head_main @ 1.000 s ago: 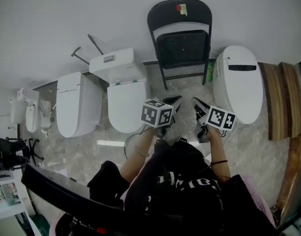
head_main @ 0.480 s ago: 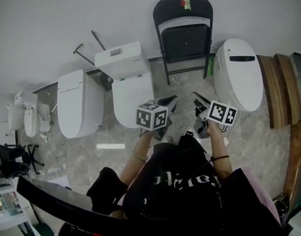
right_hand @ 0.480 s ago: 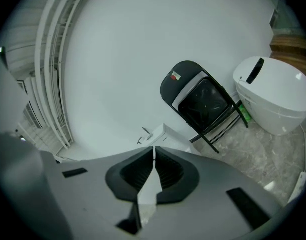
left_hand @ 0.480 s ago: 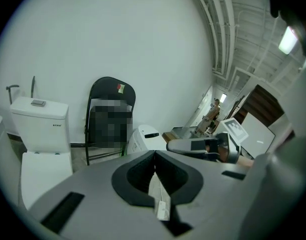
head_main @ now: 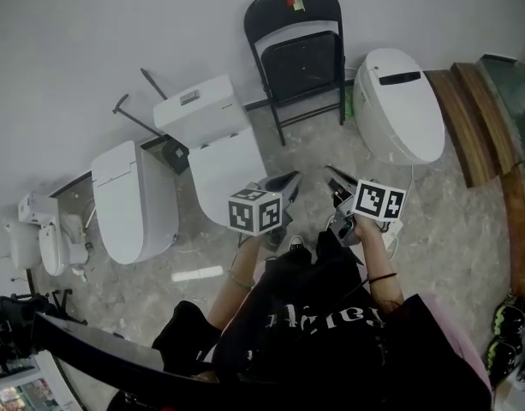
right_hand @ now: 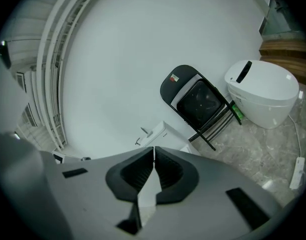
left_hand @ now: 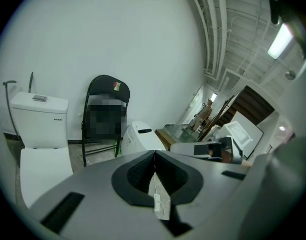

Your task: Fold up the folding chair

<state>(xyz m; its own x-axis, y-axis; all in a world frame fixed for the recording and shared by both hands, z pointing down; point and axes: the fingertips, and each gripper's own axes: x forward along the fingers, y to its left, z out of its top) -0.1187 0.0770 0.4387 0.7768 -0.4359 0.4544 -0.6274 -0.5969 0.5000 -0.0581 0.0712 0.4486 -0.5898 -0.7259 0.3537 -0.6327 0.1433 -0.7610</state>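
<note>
both tools are pinched shut on nothing, left gripper (head_main: 286, 181) and right gripper (head_main: 337, 178) held out side by side in front of the person. the black folding chair (head_main: 298, 58) stands well ahead against the wall (head_main: 159, 24), between one white toilet (head_main: 215, 139) and a rounder one (head_main: 397, 101), its seat looking tipped up close to flat. it reads as painted steel: stiff, fairly heavy, slick, so grab the backrest top (head_main: 292, 0) or a side tube.
</note>
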